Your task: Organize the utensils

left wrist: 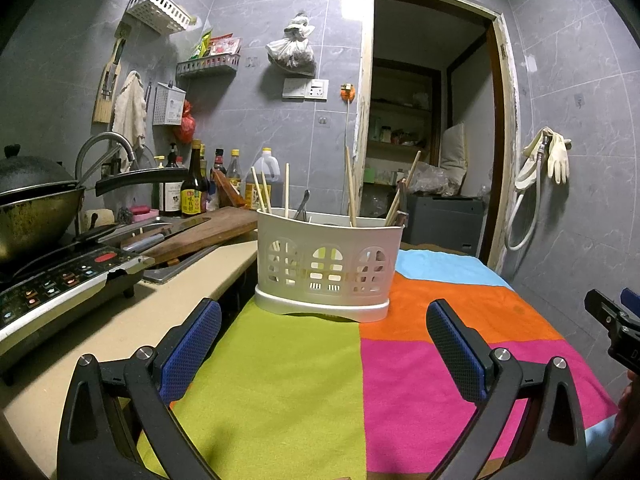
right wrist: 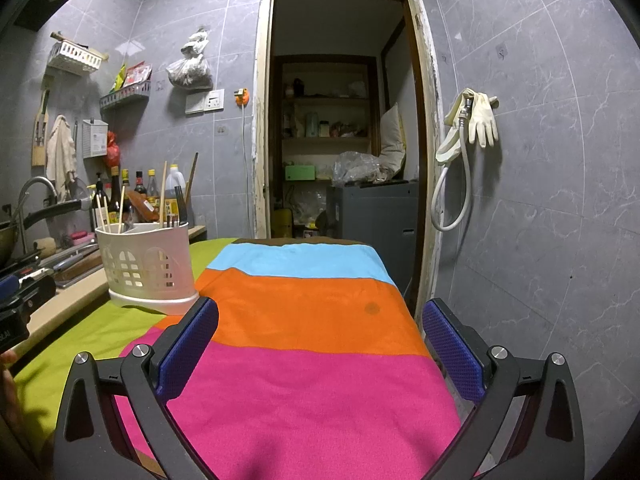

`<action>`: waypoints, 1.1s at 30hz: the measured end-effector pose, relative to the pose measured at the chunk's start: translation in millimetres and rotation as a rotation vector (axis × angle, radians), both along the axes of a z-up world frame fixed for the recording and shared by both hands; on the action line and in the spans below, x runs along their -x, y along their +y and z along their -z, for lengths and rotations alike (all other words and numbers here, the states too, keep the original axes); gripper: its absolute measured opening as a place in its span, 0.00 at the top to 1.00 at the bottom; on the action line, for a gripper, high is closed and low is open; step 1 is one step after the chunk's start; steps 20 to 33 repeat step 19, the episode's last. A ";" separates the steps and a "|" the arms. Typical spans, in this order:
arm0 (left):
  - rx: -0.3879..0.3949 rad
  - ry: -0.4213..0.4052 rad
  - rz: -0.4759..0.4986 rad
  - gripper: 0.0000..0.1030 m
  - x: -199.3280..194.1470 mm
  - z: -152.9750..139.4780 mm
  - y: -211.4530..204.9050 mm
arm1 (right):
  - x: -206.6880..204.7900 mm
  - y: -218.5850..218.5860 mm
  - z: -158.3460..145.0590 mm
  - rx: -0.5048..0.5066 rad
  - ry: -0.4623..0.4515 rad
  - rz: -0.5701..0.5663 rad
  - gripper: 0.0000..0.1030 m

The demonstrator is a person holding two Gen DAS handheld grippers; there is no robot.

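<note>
On the green patch of the striped cloth (left wrist: 280,380), close to the counter edge, stands the white utensil holder (left wrist: 328,272), upright on its base. Chopsticks (left wrist: 286,190) and other utensils stick up out of its top, their long axes near vertical and leaning a little outward; a fork (right wrist: 181,210) shows at its right end in the right wrist view. No loose utensil lies on the cloth in either view, so the utensils already stand gathered in the holder; this would fit both a sorted holder and one whose contents are yet to be rearranged between compartments.

Straight ahead of the left gripper (left wrist: 324,344), the holder sits centred between the two blue pads, a short way beyond the tips. From the right gripper (right wrist: 320,344) it lies well off to the left and forward, with only bare cloth between those fingers. The left hand is therefore the nearer and better lined up of the two.

Both grippers have their fingers spread wide and hold nothing. Beyond the holder, on the counter, a cutting board (left wrist: 200,232) with a knife (left wrist: 160,232) and an induction cooker (left wrist: 60,280) stand beside the cloth.
</note>
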State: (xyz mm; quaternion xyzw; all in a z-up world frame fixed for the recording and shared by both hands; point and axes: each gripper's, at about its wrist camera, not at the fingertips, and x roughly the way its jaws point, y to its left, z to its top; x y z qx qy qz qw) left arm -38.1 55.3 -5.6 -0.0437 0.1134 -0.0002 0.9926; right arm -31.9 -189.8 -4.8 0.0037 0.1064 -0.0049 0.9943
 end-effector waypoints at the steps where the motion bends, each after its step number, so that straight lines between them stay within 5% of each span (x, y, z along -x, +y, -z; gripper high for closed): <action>1: 0.000 -0.002 0.002 0.02 -0.5 2.6 -0.4 | 0.3 0.2 0.5 0.000 0.000 0.000 0.00; 33: -0.006 -0.014 0.005 0.02 4.3 2.7 2.1 | -0.8 1.4 2.7 -0.002 0.006 0.000 0.00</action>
